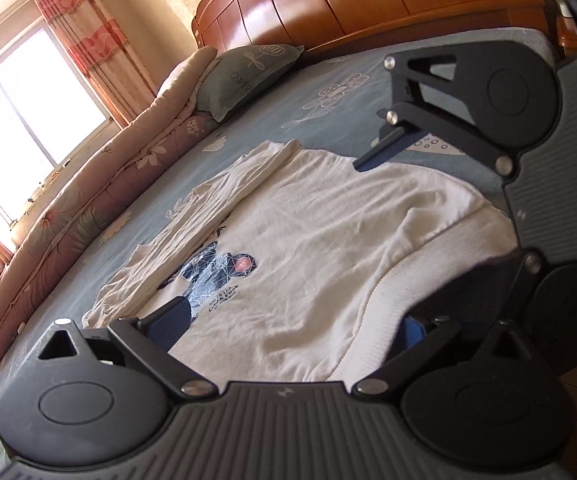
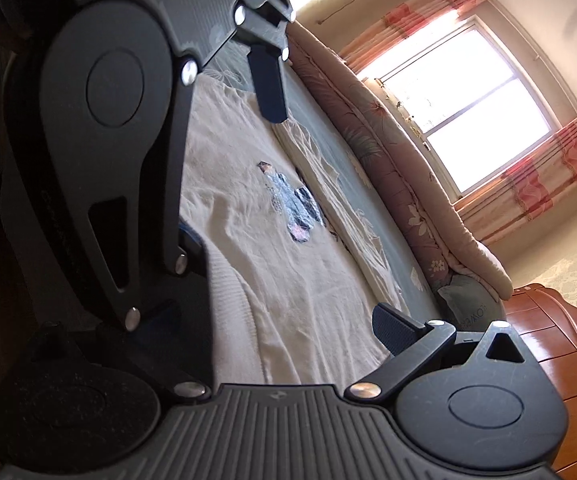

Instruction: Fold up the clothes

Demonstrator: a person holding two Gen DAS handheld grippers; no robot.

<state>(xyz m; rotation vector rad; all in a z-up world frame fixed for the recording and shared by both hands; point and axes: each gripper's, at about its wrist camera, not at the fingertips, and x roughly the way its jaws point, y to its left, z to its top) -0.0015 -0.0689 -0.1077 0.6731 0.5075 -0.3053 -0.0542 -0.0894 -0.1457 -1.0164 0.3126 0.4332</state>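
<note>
A cream-white sweatshirt with a dark blue chest print lies flat on the blue bedsheet; its far side is folded in as a long strip. It also shows in the right wrist view. My left gripper is open, its jaws spread over the near ribbed edge of the sweatshirt. My right gripper is open beside it, over the same edge; its upper finger shows in the left wrist view. The left gripper's body fills the left of the right wrist view.
A rolled floral quilt lies along the bed's far side by the window. A grey-green pillow rests against the wooden headboard. The headboard also shows in the right wrist view.
</note>
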